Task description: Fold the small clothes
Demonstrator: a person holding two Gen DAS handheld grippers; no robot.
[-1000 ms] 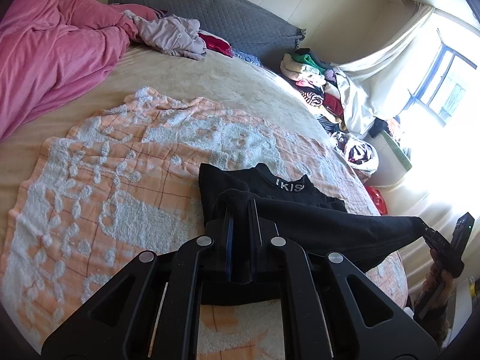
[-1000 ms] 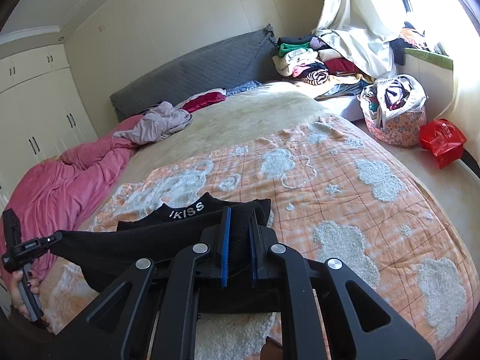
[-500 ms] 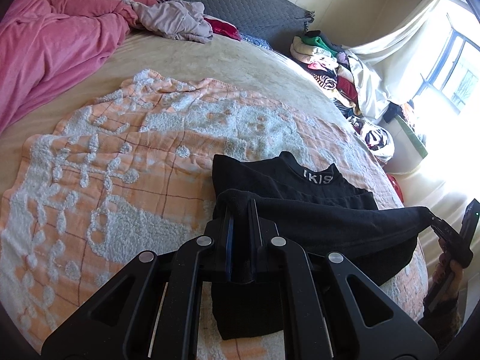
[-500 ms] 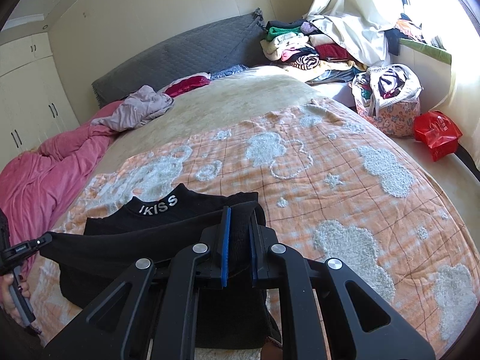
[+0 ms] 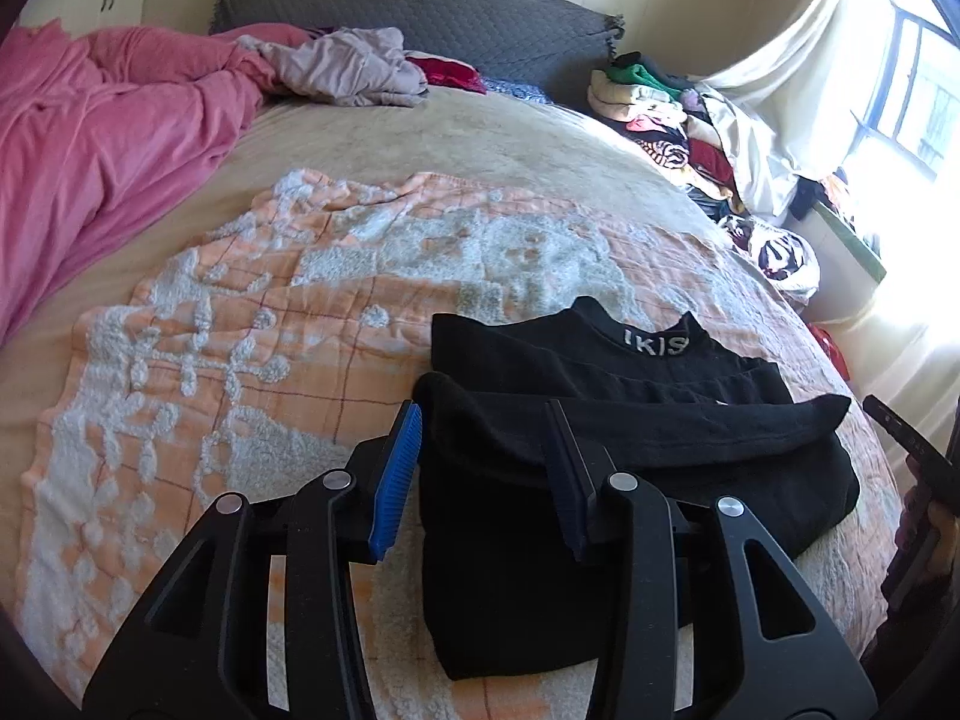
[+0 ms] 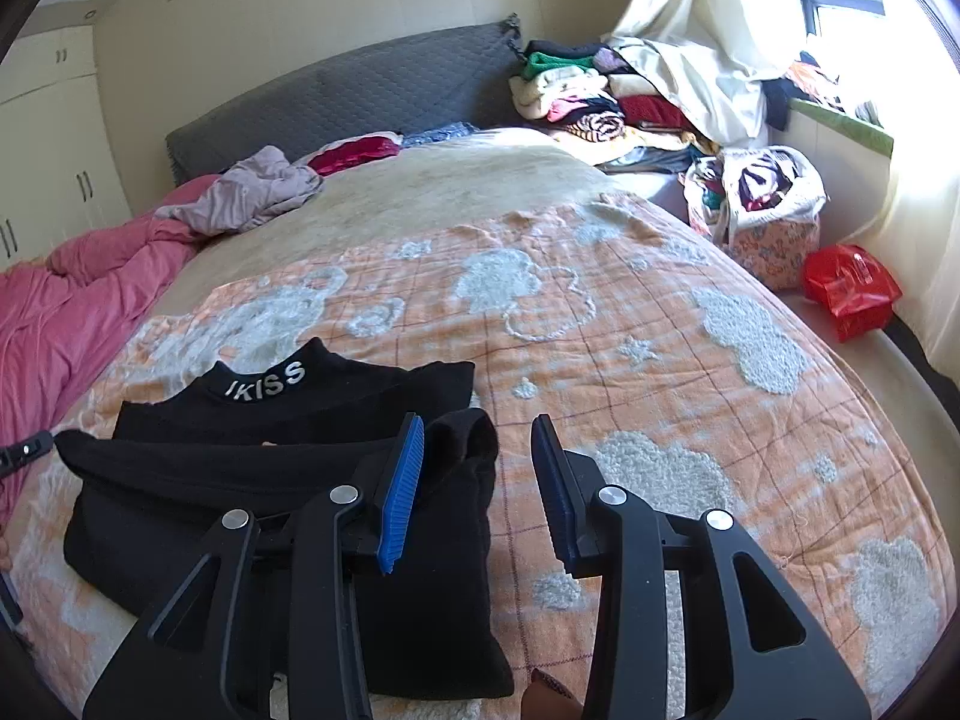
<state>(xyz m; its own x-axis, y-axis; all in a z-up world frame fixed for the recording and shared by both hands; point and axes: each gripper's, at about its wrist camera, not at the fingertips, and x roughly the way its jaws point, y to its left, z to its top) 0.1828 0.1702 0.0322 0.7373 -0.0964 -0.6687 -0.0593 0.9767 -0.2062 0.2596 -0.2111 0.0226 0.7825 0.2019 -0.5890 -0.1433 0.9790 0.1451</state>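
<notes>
A black garment (image 5: 600,450) with white "IKISS" lettering on its collar lies folded on the orange and white blanket (image 5: 240,330). My left gripper (image 5: 480,474) is open just above the garment's left edge, holding nothing. The garment also shows in the right wrist view (image 6: 270,468), on the blanket (image 6: 660,372). My right gripper (image 6: 474,480) is open over the garment's right edge, empty. The right gripper's tip shows at the far right of the left wrist view (image 5: 900,432).
A pink duvet (image 5: 90,138) lies at the left of the bed. A lilac garment (image 5: 348,66) and a grey headboard (image 5: 420,18) are at the back. A pile of clothes (image 6: 588,96), a fabric basket (image 6: 762,210) and a red bag (image 6: 852,288) are at the right.
Both grippers were shut on the black garment's lifted edge. They carried it forward over the garment, lowered it, and opened. The edge now lies folded across the garment.
</notes>
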